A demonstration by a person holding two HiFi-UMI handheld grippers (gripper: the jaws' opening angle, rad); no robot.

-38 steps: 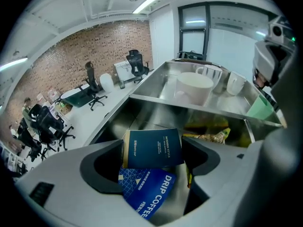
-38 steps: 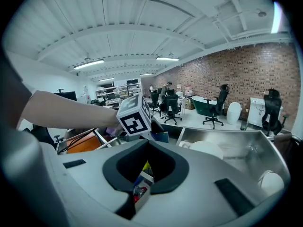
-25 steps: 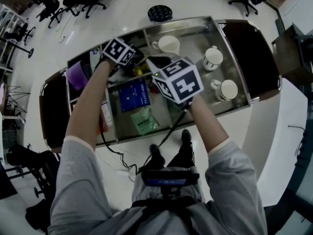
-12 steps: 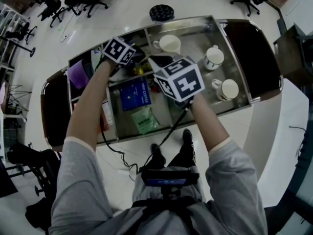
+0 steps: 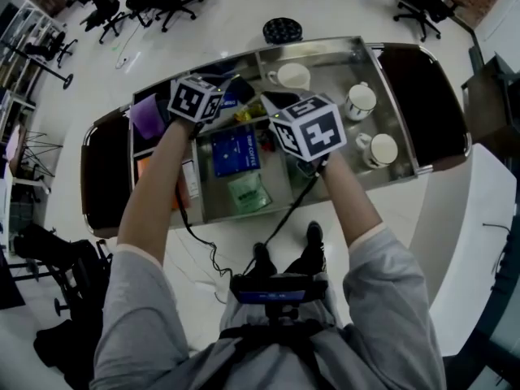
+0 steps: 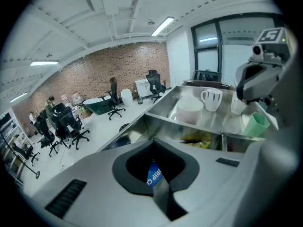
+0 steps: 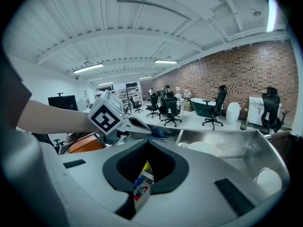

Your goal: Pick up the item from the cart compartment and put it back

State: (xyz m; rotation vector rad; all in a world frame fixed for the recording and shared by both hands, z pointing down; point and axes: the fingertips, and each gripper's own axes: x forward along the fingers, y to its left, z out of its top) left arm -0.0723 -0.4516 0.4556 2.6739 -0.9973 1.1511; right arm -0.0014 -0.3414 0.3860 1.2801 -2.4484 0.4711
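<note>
LEFT: left gripper (image 6: 160, 189) jaws just closed, clamping blue sachet (image 6: 153, 175) over cart (image 5: 325, 43) | RIGHT: right gripper (image 7: 141, 195) pinching multicoloured packet (image 7: 141, 183) | HEAD VIEW: neither grip discernible

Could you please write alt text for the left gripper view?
The left gripper has just closed its jaws on a blue packet, above a steel cart. A white cup and a mug stand in the cart beyond; office chairs and a brick wall lie behind.

blue packet (image 6: 154, 175) mostly hidden by left gripper (image 6: 162, 194), colourful packet (image 7: 143, 180) likewise by right gripper (image 7: 137, 200)
</note>
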